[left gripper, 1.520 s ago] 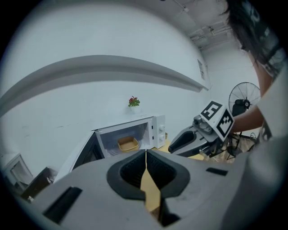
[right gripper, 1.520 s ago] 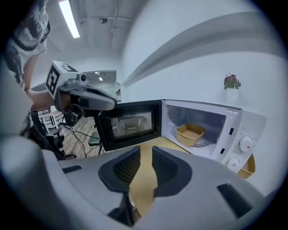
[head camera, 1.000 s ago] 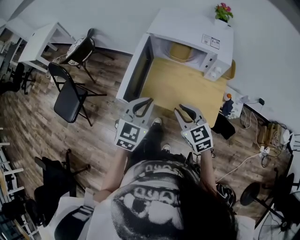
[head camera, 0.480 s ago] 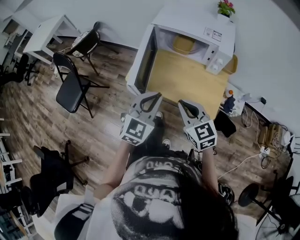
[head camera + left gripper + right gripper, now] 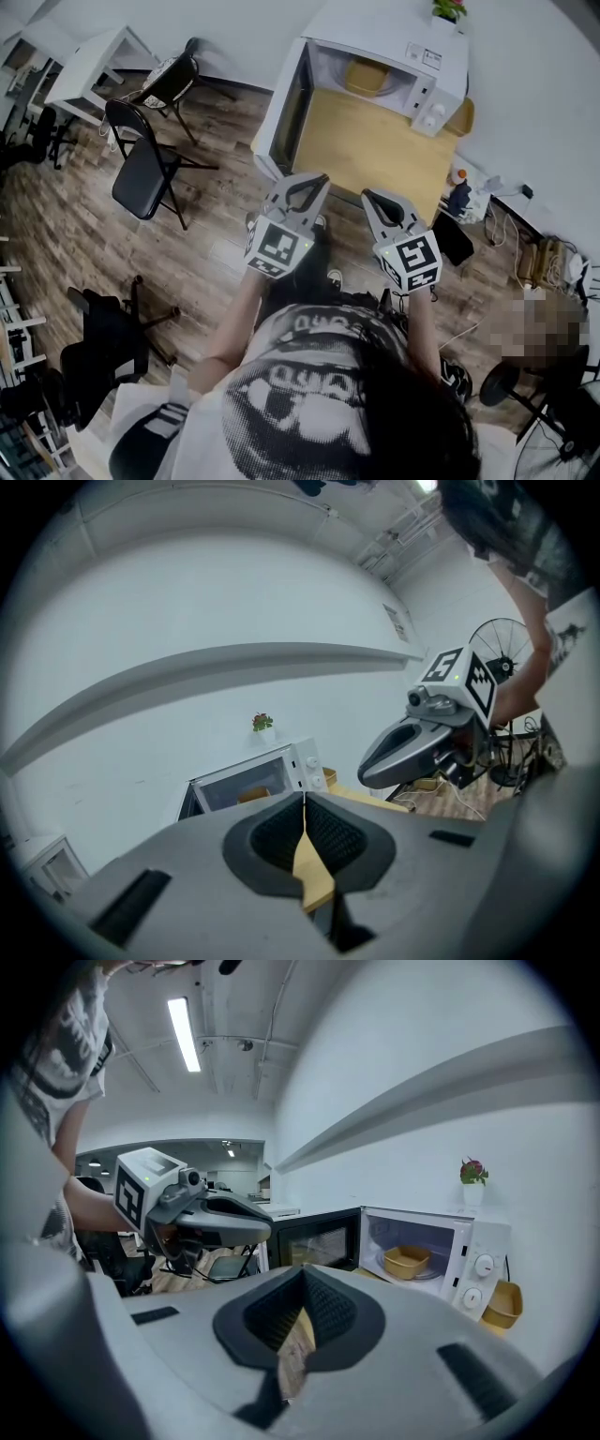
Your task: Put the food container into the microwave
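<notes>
Blk folding chair (image 5: 145, 178) on wood floor (image 5: 66, 239); white desk (image 5: 89, 61); potted plant (image 5: 473, 1173)

1. I am looking at a person who is wearing a white T-shirt (image 5: 309, 394) with a large black-and-white dotted print across it.
2. Dark hair (image 5: 412, 417) is hanging over the shirt on the right.
3. Dark trousers (image 5: 298, 281) are showing below it.
4. The left gripper (image 5: 319, 180) and the right gripper (image 5: 370, 197) are showing smooth grey shells, with black ribbed pads (image 5: 328, 834) lining the jaws.
5. Each is carrying a white marker cube (image 5: 278, 246) printed with black squares.
</notes>
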Motion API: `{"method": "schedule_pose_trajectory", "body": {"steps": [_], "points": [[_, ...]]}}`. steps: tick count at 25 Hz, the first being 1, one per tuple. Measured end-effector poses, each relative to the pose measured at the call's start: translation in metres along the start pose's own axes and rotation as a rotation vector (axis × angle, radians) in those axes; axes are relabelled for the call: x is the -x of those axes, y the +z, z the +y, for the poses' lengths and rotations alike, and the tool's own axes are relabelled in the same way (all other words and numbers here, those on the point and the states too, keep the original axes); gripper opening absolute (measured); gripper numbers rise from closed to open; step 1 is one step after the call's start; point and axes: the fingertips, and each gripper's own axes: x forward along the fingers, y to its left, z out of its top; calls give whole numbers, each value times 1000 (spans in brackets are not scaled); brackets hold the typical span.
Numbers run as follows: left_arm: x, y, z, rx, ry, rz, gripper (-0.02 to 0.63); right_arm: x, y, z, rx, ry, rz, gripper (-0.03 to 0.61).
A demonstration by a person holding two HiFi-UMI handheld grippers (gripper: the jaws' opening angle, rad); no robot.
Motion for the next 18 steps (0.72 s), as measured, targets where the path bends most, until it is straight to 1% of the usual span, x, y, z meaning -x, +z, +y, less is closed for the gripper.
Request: {"method": "schedule_pose_trajectory", "body": {"steps": [5,10,15,18], "points": [[3,-5,2,25,3,7,6,0,1,3,2,4,0,-2],[0,-8,3,27,5,12,6,-2,-1,1,-3,6,3,-2],[1,-5,4,21,5,-2,6,-1,0,0,-5,4,-3,-2],[-1,-8,3,31,3,11,6,-1,-2,-2,-11,5,-4,-2]]}}
